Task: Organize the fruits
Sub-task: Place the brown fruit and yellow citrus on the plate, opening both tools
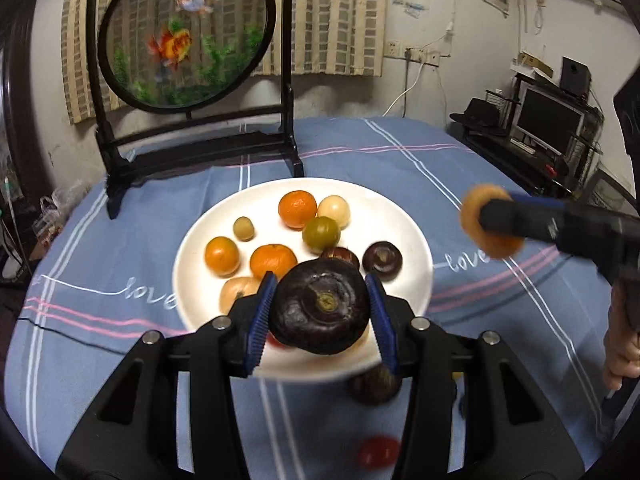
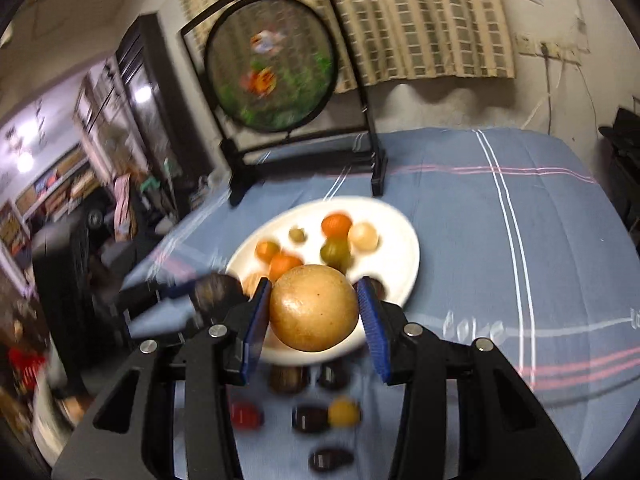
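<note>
My left gripper is shut on a dark purple round fruit, held above the near rim of a white plate. On the plate lie several fruits: oranges, a green one, a pale one and dark ones. My right gripper is shut on a tan round fruit, raised over the plate's near edge. In the left wrist view that tan fruit hangs at the right. The left gripper's dark fruit shows blurred at the left in the right wrist view.
Loose fruits lie on the blue striped cloth in front of the plate: a red one, dark ones, a yellow one. A black-framed round fish screen stands behind the plate. A person's hand is at the right.
</note>
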Demonstrator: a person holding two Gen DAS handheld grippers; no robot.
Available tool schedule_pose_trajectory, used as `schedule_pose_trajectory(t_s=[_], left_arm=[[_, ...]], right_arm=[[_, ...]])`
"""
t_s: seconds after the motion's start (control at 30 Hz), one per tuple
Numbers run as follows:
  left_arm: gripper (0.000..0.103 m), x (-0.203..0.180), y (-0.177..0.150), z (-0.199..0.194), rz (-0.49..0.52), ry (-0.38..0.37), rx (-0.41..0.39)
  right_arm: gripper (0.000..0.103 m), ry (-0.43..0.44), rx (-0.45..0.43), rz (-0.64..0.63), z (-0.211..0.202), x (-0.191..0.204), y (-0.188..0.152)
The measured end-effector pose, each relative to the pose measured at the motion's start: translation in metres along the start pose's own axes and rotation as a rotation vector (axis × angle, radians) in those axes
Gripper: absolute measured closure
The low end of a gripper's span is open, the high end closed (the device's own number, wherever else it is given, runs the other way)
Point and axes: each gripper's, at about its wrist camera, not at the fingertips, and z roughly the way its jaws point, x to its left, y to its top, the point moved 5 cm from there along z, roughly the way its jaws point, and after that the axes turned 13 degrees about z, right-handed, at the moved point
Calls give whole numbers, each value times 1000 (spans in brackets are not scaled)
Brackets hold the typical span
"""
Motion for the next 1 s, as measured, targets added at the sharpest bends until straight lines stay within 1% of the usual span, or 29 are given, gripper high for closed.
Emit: schedule_pose_trajectory(t_s=[0.1,0.2,0.3,0.4,0.43,0.47,0.5,0.57,0.6,0.67,0.7,0.77,0.83,0.9,1.0], left_arm=[[57,3,-2,27,-11,-8,38],[57,6,-9,47,-14,-16,79],[57,11,-11,57,-23,-20,95],[57,12,-11,63,-31,-35,103],[55,13,-11,63,-32,-32,101],[49,13,-12,63,-31,-26,98],[45,14,-11,63,-30,-21,97],[35,15,-11,60,-33,-18,83],[33,16,-10,57,-37,-17,74],[23,18,-8,51,-40,-11,60],[21,19,-8,47,-41,-7,51],[14,22,-7,39,-45,3,30],[11,26,-8,27,-56,7,1],[9,30,-11,15,-75,12,-19],[7,26,-23,-3,-95,-5,-36]], right_arm=[[58,-31,3,55,38,-12,20],[58,-53,37,82,69,-23,23],[58,-79,77,91,99,-35,25],[56,-89,97,97,113,-38,26],[51,-90,103,96,115,-40,24],[42,-88,113,92,118,-41,23],[36,-88,106,90,118,-41,24],[36,-81,73,79,115,-40,27],[36,-73,67,78,113,-39,29],[36,-62,53,85,104,-35,32],[35,-50,46,91,98,-33,34],[29,-18,29,105,82,-25,36],[10,10,2,123,60,-18,36],[8,34,-27,126,40,-13,32],[8,30,-45,120,16,-10,19]])
